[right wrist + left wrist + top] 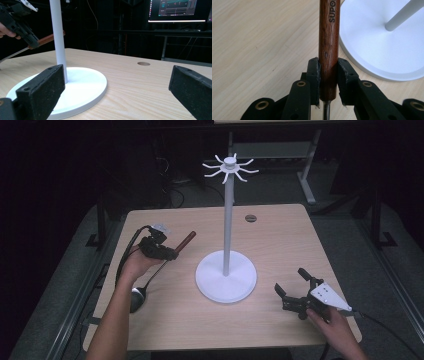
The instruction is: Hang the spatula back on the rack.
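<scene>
1. At the left of the table (280,227), the left gripper (170,253) is clamped on the brown wooden handle (329,45) of a ladle (165,261), its pads pressing both sides of the wood near the end where the metal shaft begins. Gripping there probably leaves the free end of the handle clear for hanging.

2. Below that gripper, the shaft slopes down toward the person, and the dark bowl (138,296) sits low beside the left forearm; I cannot tell whether it touches the tabletop. The handle points up and toward the stand, which suits carrying it to a hook.

3. Near the middle, a white stand (227,227) rests on its round base (226,280), with a thin pole rising to a ring of curved hooks (230,169) at the top. The wide base likely keeps it from tipping when weight goes on one hook. The hooks look bare, so the hanging is not yet done.

4. On the right, the right gripper (290,282) lies low by the table's near edge, jaws spread wide with nothing between them, facing the base. It seems parked close enough to steady the stand if needed.

5. Beyond the pole, a small round hole (250,218) marks the far part of the tabletop.
</scene>
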The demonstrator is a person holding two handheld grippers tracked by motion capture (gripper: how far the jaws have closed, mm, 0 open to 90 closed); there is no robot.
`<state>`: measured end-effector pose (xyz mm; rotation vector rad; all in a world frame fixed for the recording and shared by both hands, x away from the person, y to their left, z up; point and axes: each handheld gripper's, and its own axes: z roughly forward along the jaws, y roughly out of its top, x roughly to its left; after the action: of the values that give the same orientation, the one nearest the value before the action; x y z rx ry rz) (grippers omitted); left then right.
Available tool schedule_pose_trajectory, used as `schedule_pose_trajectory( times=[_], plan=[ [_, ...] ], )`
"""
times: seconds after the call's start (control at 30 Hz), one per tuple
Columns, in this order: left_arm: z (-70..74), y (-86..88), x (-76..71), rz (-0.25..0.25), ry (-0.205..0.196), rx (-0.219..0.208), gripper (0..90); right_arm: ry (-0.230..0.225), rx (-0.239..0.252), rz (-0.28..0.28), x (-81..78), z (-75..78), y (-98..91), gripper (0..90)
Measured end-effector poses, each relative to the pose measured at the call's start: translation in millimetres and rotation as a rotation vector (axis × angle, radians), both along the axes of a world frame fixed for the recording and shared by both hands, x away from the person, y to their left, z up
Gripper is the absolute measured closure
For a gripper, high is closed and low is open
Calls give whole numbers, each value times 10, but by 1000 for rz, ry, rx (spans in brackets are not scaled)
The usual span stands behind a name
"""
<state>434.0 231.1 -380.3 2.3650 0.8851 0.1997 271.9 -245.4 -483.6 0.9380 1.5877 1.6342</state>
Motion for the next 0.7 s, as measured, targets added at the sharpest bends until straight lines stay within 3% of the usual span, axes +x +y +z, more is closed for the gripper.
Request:
schedule_pose_trajectory(
  times=[0.17, 0.47, 0.7],
  plan=[
    [50, 51, -85, 36, -30, -69, 727, 1, 1, 0, 0, 0, 0, 0],
    [240, 162, -226, 34, -107, -132, 728, 1, 2, -1, 0, 0, 1, 0],
    [404, 267, -357, 41, -153, -245, 728, 1, 0, -1, -2, 0, 4, 0]
  ],
)
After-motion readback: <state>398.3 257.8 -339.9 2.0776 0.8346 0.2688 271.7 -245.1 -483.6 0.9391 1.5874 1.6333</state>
